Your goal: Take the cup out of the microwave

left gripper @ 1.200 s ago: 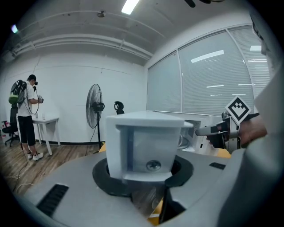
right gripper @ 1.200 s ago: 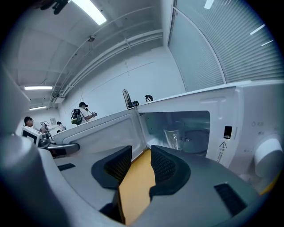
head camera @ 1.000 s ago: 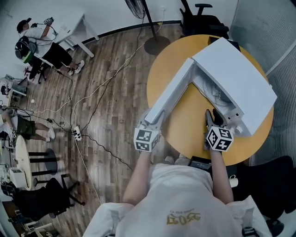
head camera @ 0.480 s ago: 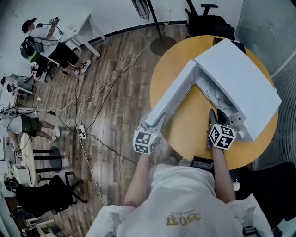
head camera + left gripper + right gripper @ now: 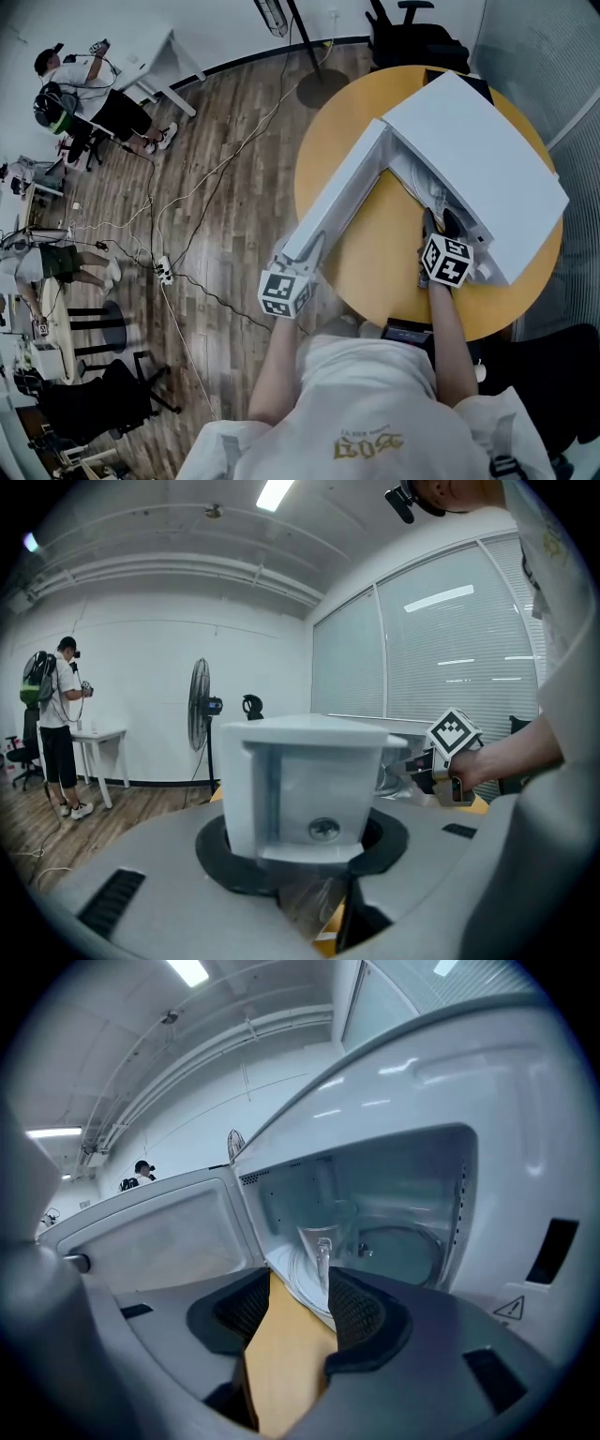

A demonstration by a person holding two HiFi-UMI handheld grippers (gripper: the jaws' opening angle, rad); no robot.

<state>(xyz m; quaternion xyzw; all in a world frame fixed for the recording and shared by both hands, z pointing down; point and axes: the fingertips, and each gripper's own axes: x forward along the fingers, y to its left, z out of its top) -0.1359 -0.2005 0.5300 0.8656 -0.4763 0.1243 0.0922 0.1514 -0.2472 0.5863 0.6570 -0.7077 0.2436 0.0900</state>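
A white microwave (image 5: 478,150) stands on a round yellow table (image 5: 375,267) with its door (image 5: 342,202) swung wide open. My left gripper (image 5: 305,251) is shut on the door's outer end (image 5: 309,789), which fills the left gripper view. My right gripper (image 5: 439,223) is at the mouth of the cavity, and its jaws are opening with nothing between them. In the right gripper view a clear glass cup (image 5: 322,1239) stands on the turntable (image 5: 394,1246), just beyond my right gripper (image 5: 300,1293). From the head view the cup is hidden inside the microwave.
A fan stand (image 5: 319,89) and an office chair (image 5: 412,37) are behind the table. Cables and a power strip (image 5: 161,272) lie on the wooden floor at left. People (image 5: 80,89) stand far left by a white desk. A dark flat object (image 5: 405,330) lies at the table's near edge.
My right gripper has moved forward to the microwave's opening. The left gripper has stayed on the door's end.
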